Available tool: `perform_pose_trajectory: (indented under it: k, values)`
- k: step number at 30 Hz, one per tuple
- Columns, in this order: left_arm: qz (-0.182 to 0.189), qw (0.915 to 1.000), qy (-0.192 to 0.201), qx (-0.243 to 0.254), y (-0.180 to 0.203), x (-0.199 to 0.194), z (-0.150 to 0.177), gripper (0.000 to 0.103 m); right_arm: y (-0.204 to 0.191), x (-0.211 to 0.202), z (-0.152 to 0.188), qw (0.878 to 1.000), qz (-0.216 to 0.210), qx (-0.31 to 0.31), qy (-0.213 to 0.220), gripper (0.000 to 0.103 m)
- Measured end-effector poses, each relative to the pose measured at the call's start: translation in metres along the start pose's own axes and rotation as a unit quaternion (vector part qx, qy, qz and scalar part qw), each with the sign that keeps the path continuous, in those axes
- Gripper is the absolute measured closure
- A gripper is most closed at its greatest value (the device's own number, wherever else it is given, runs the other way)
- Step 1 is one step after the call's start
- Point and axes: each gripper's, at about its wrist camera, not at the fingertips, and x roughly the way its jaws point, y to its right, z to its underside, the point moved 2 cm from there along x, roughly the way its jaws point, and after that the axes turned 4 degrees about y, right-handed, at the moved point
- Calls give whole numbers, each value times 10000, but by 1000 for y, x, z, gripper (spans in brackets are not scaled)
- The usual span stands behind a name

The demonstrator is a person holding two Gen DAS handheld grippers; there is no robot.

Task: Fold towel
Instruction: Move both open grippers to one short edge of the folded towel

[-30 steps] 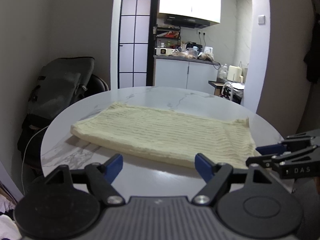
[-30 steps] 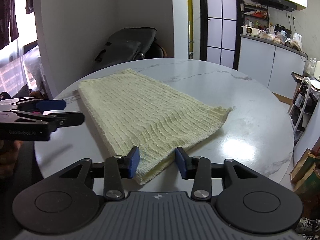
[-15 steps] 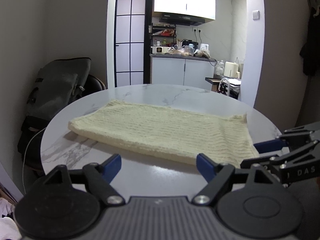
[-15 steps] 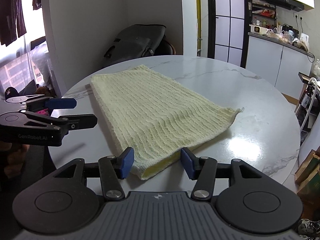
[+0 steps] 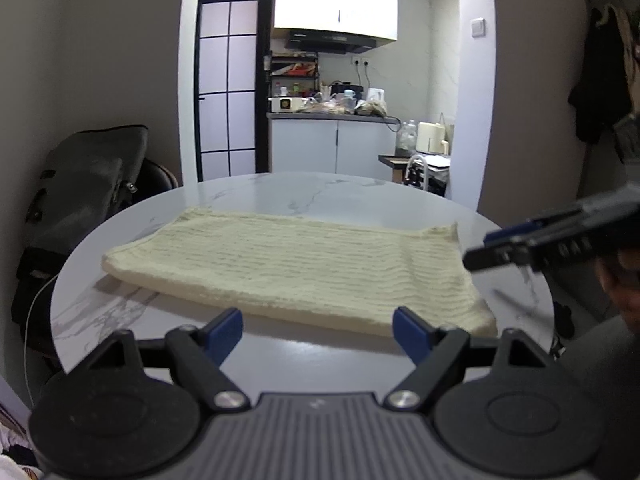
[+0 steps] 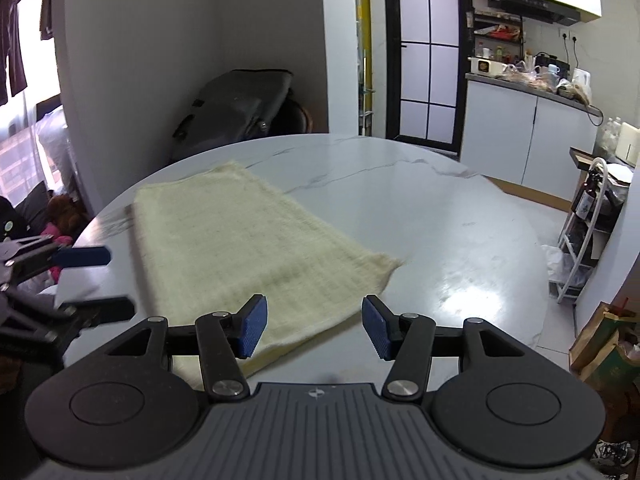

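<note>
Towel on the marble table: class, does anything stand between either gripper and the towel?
Nothing visible does. The towel lies flat on the table, just ahead of the open left gripper and the open right gripper, whose jaws have just been opening with nothing gripped.

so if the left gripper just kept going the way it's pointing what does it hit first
Most likely the near edge of the towel, which lies flat on the table just ahead of the open left gripper. Depth is hard to judge; bare tabletop might come first.

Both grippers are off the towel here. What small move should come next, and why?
Probably bring both grippers back down to the towel's near short edge. It lies flat and folded on the table, the left gripper and right gripper stand open and empty, and another fold likely starts there.
</note>
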Motion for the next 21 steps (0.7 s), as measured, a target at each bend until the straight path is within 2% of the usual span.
perform_pose_trajectory:
  k: [9,12,21]
  values:
    - [131,9998,1,-152,7,-2,2,19,20,25,-6,9998,146,99,-86,45]
    - [397,9983,41,-433,12,-4,1,19,25,26,-5,9998,168,118,-87,45]
    - [429,9976,7,-537,37,4,4,19,40,27,-6,9999,107,69,-33,45]
